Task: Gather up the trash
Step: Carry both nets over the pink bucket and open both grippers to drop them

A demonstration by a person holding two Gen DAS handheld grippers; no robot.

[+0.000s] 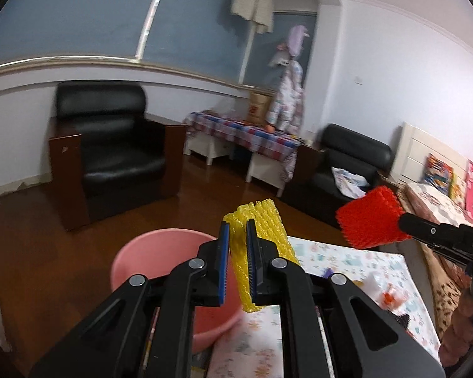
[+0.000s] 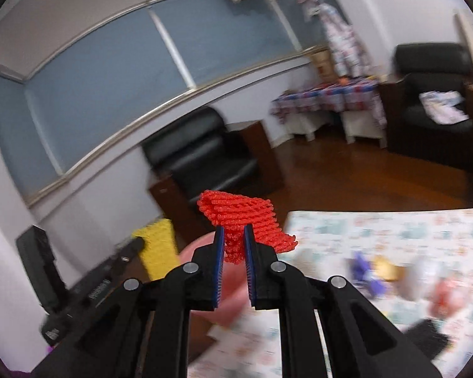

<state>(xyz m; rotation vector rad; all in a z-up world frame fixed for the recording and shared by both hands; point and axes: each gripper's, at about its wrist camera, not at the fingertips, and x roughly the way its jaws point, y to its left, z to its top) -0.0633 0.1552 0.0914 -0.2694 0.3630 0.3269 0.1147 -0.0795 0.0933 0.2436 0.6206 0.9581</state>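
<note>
My left gripper is shut on a yellow foam net and holds it in the air near the rim of a pink bucket. My right gripper is shut on a red foam net, also held above the table edge. The red net shows at the right of the left wrist view. The yellow net shows at the left of the right wrist view, with the pink bucket partly hidden behind my fingers.
A table with a floral cloth carries several small scraps. Black armchairs stand on the wooden floor, and a low table with a checked cloth stands by the wall. A bed is at the right.
</note>
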